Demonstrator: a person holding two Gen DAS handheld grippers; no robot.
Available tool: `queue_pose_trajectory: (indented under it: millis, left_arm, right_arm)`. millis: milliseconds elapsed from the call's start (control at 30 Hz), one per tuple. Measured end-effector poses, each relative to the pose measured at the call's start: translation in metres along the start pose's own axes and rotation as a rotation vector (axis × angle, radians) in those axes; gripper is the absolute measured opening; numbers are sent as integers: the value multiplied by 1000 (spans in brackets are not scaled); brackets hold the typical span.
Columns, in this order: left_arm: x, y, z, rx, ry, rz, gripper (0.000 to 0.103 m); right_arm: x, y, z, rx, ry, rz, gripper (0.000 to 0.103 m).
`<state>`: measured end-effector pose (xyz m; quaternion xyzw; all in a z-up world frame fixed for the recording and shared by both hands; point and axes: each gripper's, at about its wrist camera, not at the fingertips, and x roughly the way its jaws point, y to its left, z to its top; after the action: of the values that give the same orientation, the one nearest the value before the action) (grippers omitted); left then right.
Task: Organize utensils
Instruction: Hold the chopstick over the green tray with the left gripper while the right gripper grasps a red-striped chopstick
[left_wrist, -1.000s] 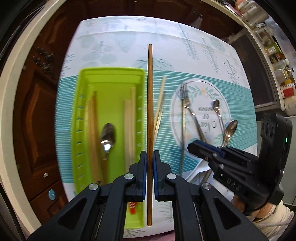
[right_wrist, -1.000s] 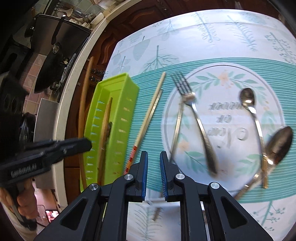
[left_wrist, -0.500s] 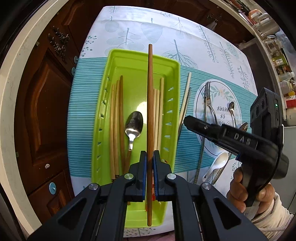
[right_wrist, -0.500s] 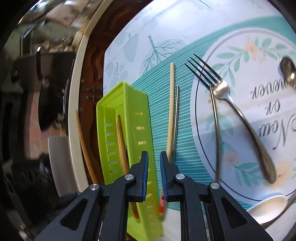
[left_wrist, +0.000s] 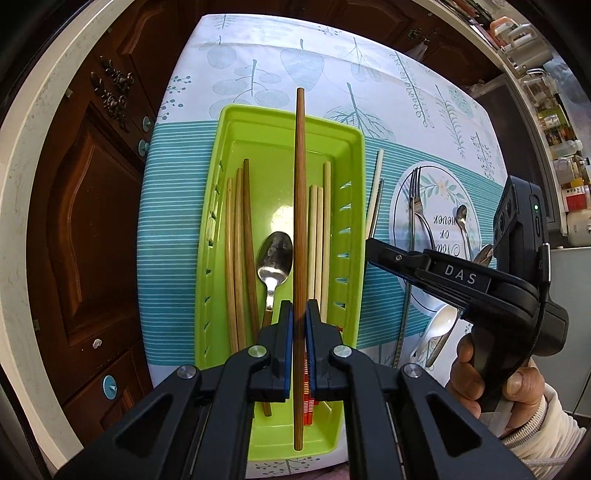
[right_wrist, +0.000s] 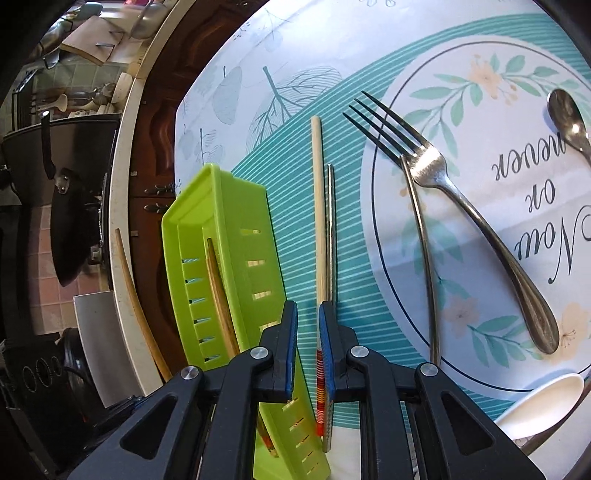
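My left gripper (left_wrist: 299, 314) is shut on a long brown wooden chopstick (left_wrist: 300, 192), held lengthwise above the green tray (left_wrist: 356, 155). Inside the tray lie several brown and pale chopsticks and a metal spoon (left_wrist: 275, 254). My right gripper (right_wrist: 307, 314) hovers low just right of the tray (right_wrist: 207, 199), jaws slightly apart with nothing pressed between them. A pale chopstick (right_wrist: 317, 192) with a red-striped end lies on the cloth and runs under its right finger. A metal chopstick (right_wrist: 331, 229) lies beside it. The left wrist view shows the right gripper (left_wrist: 371, 248) from the side.
On the printed placemat (right_wrist: 480, 59) lie a fork (right_wrist: 439, 177), a thin metal chopstick (right_wrist: 423, 236), a small metal spoon (right_wrist: 567, 114) and a white ceramic spoon (right_wrist: 543, 402). Dark wooden cabinets (left_wrist: 85, 221) and a pale counter edge (right_wrist: 122, 184) lie left of the table.
My left gripper has carried the brown chopstick leftward, from beside the tray to over its middle. My right gripper has rolled and dropped closer to the pale chopstick beside the tray.
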<state>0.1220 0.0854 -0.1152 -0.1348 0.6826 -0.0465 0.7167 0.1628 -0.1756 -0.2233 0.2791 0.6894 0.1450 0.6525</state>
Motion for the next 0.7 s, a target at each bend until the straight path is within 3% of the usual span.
queue_pose_trajectory:
  millis: [333,700]
  left_arm:
    - [1,9,-3,-7,5,-19,4]
    - [-3,18,-3,-14,3,-43,4]
  right_arm:
    - [16,26,5,-35,-12,-146,13]
    - [41,79,9,-230,-16,-475,14]
